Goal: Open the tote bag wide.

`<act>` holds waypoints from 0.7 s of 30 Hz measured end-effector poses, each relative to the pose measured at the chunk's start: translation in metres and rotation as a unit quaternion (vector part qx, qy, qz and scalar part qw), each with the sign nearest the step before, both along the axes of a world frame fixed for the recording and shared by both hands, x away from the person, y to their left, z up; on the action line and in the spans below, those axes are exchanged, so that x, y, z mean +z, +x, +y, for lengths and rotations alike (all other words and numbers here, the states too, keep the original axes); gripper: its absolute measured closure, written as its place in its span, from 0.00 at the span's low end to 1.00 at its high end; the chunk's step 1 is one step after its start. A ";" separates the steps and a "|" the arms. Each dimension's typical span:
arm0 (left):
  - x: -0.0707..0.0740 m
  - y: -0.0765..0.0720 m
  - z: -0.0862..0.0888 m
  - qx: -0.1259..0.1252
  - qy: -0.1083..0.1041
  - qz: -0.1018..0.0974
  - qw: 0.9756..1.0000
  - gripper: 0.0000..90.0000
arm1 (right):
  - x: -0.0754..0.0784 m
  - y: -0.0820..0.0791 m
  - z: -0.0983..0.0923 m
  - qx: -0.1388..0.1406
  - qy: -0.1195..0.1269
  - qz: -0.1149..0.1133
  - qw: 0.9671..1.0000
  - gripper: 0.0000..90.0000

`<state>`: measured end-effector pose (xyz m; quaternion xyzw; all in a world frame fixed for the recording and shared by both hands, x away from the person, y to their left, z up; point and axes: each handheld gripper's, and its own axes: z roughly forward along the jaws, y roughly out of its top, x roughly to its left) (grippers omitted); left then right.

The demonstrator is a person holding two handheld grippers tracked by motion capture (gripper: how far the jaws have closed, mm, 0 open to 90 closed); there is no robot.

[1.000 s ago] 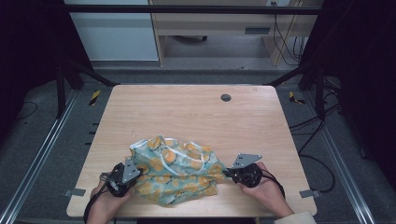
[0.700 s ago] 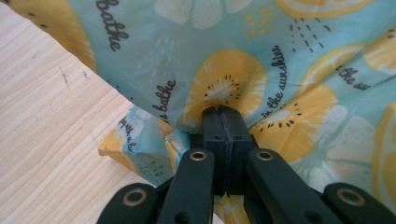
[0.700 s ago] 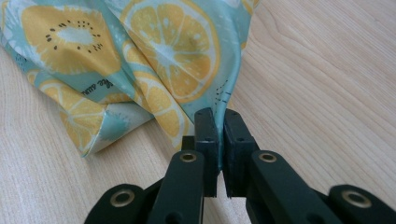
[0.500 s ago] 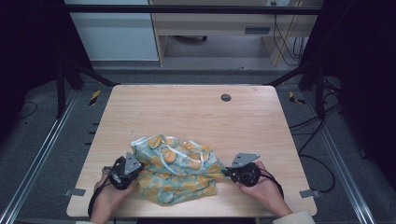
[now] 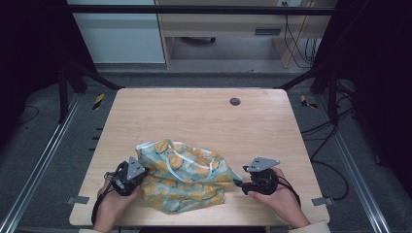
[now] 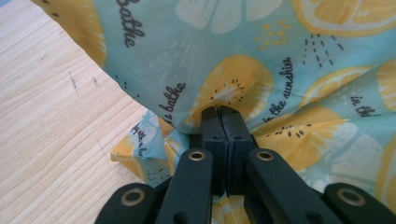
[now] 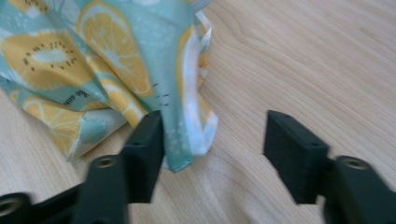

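The left gripper (image 6: 220,126) clamps the fruit-print cloth bag (image 5: 182,174) at lower centre. The right gripper (image 7: 212,140) has just been opening; its jaws stand apart, the bag's edge beside one.

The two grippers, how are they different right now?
The left gripper is shut, pinching the fruit-print cloth; the right gripper has just been opening, its jaws apart, with the cloth's corner loose between them. The left sits at the cloth's left edge, the right at its right. Both are black and hand-held.
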<state>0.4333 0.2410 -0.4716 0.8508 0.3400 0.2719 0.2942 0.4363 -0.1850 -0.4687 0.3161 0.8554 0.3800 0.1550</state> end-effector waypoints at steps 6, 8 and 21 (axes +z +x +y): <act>0.002 -0.001 0.000 0.001 -0.002 -0.005 1.000 1.00 | 0.017 -0.008 -0.006 0.002 0.025 -0.010 1.000 0.22; 0.002 -0.001 0.001 0.004 -0.005 -0.006 1.000 1.00 | 0.023 -0.008 -0.005 0.007 0.035 -0.004 0.999 0.18; 0.002 -0.003 -0.001 0.001 -0.001 -0.008 1.000 0.99 | 0.058 0.042 0.055 0.045 -0.009 0.001 0.999 0.41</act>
